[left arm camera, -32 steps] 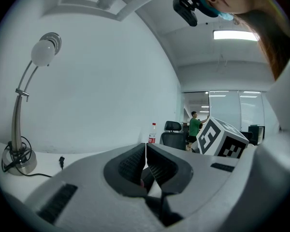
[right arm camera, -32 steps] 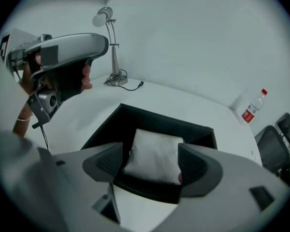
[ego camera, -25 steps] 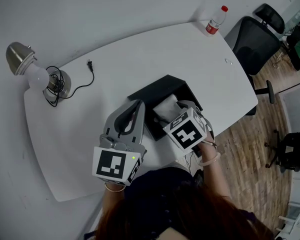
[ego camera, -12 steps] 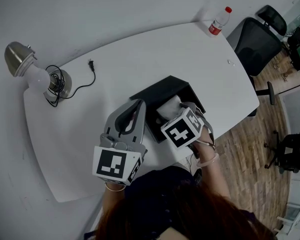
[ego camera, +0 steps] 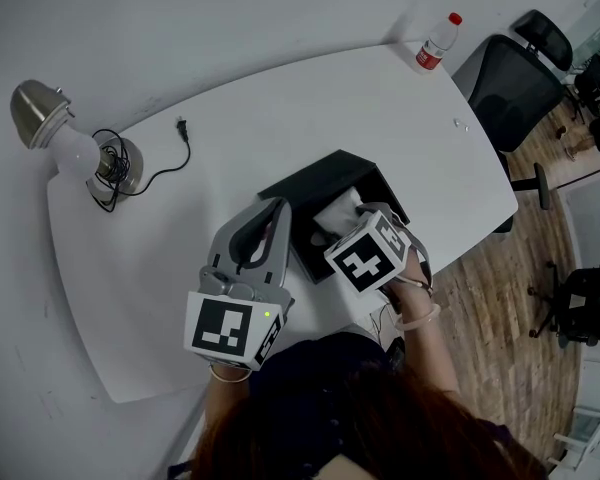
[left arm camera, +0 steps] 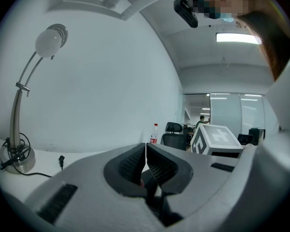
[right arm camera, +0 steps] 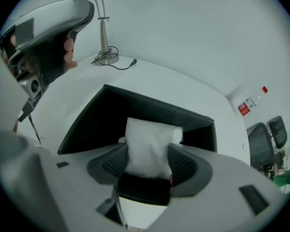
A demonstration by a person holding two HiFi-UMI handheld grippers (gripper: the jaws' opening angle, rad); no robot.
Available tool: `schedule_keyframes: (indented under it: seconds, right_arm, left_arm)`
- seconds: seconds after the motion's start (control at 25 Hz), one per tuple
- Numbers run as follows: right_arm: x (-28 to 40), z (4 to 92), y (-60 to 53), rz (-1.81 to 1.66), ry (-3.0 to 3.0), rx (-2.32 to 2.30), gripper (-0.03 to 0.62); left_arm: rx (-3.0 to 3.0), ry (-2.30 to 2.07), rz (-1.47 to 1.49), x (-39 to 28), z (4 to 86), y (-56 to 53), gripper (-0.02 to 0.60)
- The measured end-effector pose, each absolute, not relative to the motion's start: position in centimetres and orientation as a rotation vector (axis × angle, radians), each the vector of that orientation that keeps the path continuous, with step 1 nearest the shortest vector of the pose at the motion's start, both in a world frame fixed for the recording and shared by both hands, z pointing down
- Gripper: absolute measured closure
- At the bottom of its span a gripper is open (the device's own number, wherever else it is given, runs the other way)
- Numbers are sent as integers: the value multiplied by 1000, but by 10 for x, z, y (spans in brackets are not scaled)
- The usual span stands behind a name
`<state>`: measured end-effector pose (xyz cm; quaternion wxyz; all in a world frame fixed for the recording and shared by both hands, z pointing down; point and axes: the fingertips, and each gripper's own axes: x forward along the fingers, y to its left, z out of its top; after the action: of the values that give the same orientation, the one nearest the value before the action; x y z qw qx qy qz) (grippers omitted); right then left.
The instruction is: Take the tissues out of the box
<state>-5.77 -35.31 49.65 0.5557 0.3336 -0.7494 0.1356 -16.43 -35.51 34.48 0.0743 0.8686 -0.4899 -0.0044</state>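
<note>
An open black box (ego camera: 315,180) stands on the white table (ego camera: 280,108), with a white wad of tissues (ego camera: 338,210) sticking up from its near right corner. My right gripper (ego camera: 360,218) reaches into that corner. In the right gripper view the tissues (right arm camera: 151,141) stand upright between the two ribbed pads (right arm camera: 117,161), the box (right arm camera: 135,105) lies behind them, and the right gripper (right arm camera: 148,157) is closing, with both pads touching the wad's sides. My left gripper (ego camera: 270,213) is held just left of the box. Its jaws (left arm camera: 145,151) meet, with nothing between them.
A desk lamp (ego camera: 55,138) with a coiled cable and a loose plug (ego camera: 180,128) stands at the table's far left. A red-capped bottle (ego camera: 435,40) is at the far right corner. A black office chair (ego camera: 515,73) stands beyond the table's right edge.
My right gripper has shifted slightly over the box's corner and its jaws have drawn in around the tissues. The left gripper has stayed still.
</note>
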Motion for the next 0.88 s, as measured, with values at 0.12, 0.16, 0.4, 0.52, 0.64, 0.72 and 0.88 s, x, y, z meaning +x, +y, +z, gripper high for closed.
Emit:
schedule_keyframes:
  seconds: [0.12, 0.16, 0.4, 0.52, 0.64, 0.72, 0.88]
  right_arm:
    - [-58, 494, -353, 310, -1784, 798, 323]
    - [-58, 494, -353, 311, -1790, 802, 324]
    - [-62, 487, -348, 310, -1843, 813, 326]
    - [-64, 479, -346, 302, -1879, 829, 327]
    - [-66, 472, -343, 306, -1920, 841, 327]
    - [-65, 467, -341, 306, -1944, 859, 327]
    - [-64, 459, -340, 288, -1984, 906, 327]
  left_arm:
    - [2606, -1483, -12, -165, 343, -352, 555]
    - [2606, -1486, -11, -165, 343, -351, 555]
    - [2600, -1510, -7, -167, 341, -343, 555]
    - [2601, -1515, -3, -166, 340, -338, 555]
    - [2607, -1517, -2, -164, 339, -331, 555]
    - [2613, -1520, -3, -163, 336, -326, 555]
    - [2623, -1528, -4, -161, 332, -316, 555]
